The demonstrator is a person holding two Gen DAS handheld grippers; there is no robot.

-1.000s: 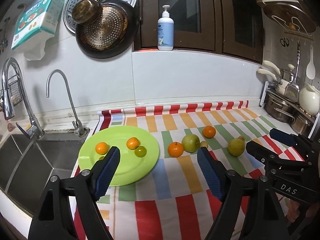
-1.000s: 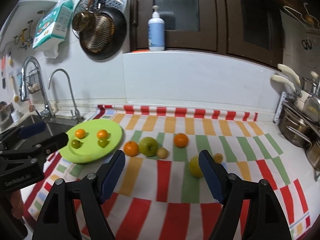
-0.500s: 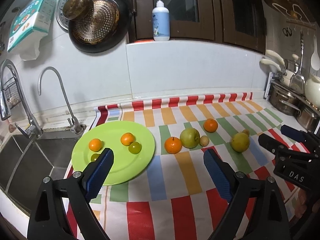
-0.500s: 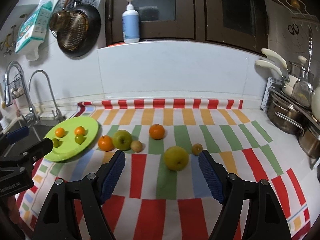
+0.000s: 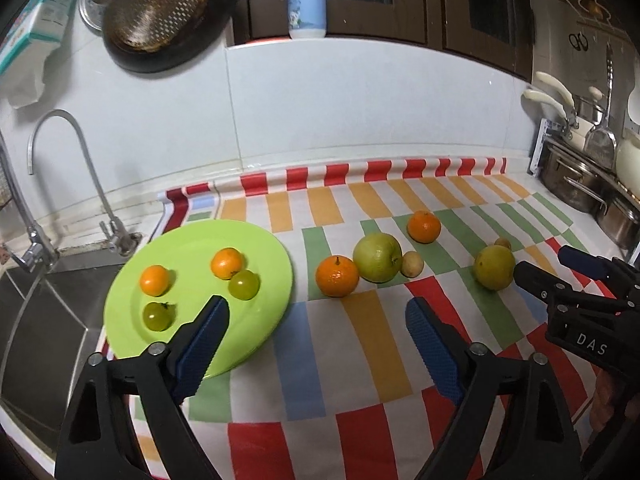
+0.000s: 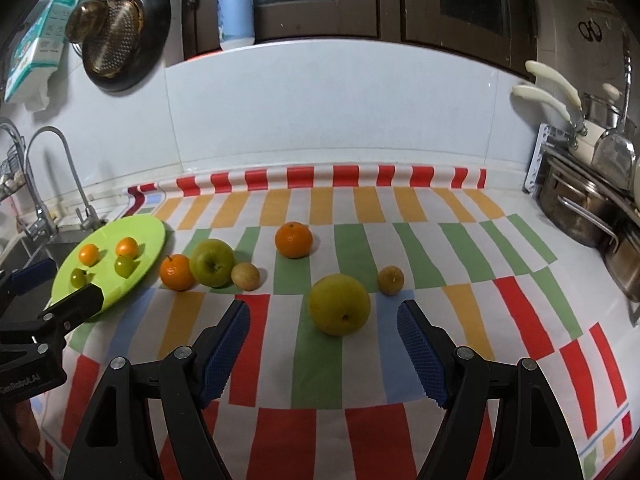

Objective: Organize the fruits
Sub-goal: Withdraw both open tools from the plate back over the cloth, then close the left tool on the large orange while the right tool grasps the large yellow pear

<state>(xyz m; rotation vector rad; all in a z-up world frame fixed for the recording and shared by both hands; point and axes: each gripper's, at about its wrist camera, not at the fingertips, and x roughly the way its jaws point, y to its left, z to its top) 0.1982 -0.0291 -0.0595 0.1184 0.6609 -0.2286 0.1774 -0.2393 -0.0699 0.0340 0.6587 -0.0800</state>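
A white tiled wall [image 6: 328, 120] backs the table [image 6: 400, 240], which is covered by a cloth of red, orange, green and blue blocks. At twelve o'clock, dark brown wooden cabinets [image 6: 420, 0] run above a ledge. At nine o'clock stands a curved chrome tap [image 5: 68, 168] over a steel sink [image 5: 36, 320]. At three o'clock, steel pots [image 6: 576, 208] sit stacked.

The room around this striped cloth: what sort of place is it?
A home kitchen, most likely: a sink with a curved tap, a frying pan hanging on the wall, and steel pots beside the counter.
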